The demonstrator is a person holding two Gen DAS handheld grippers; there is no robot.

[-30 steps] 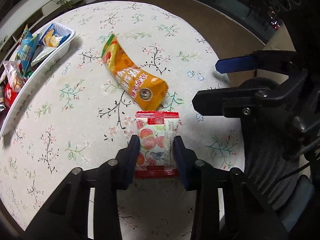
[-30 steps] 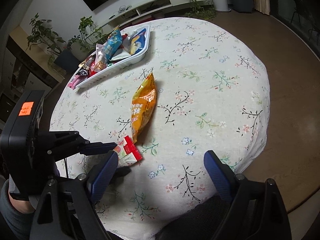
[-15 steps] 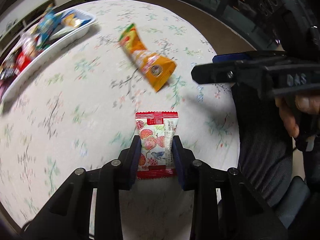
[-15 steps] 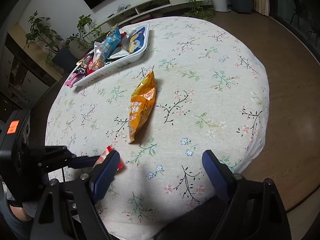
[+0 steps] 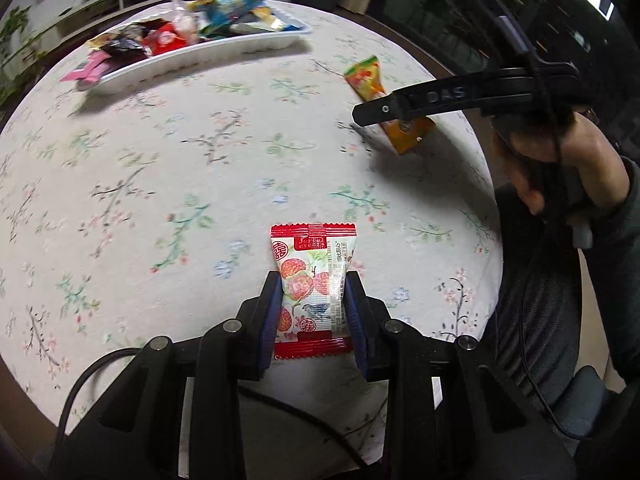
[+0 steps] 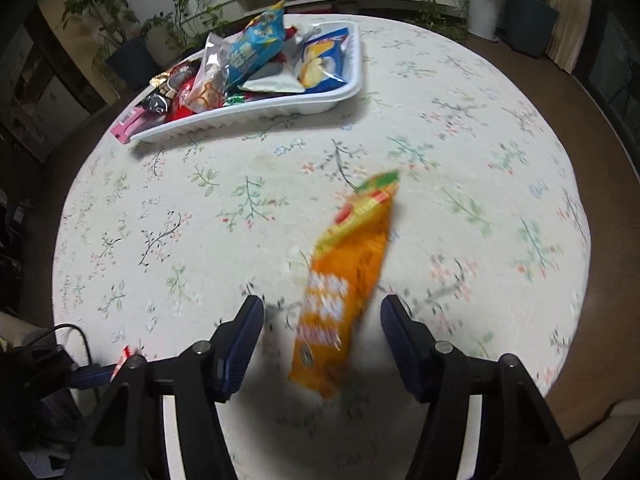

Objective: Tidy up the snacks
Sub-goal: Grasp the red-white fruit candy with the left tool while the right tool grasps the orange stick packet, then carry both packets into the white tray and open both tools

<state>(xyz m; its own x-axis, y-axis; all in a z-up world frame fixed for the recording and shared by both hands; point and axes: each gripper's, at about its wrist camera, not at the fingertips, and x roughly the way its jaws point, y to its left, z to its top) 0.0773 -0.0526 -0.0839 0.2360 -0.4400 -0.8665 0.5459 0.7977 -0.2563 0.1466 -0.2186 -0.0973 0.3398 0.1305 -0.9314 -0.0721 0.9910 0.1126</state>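
My left gripper (image 5: 313, 292) is shut on a small red-and-white fruit candy packet (image 5: 313, 280) and holds it above the flowered tablecloth. My right gripper (image 6: 322, 314) is open, its fingers either side of the near end of a long orange snack bag (image 6: 344, 280) lying on the cloth. That bag shows at the right in the left wrist view (image 5: 388, 108), partly behind the right gripper's finger (image 5: 420, 100). A white tray (image 6: 280, 108) full of snack packs stands at the far left; it also shows in the left wrist view (image 5: 200, 56).
The round table (image 6: 500, 120) has its edge close on the right and front. A pink pack (image 6: 126, 124) sticks out of the tray's left end. Plants (image 6: 132, 40) and a low shelf stand beyond the table. A black cable (image 5: 100, 364) trails by my left gripper.
My left gripper has lifted the candy packet and swung toward the tray. My right gripper has moved forward over the orange bag, which now lies between its open fingers.
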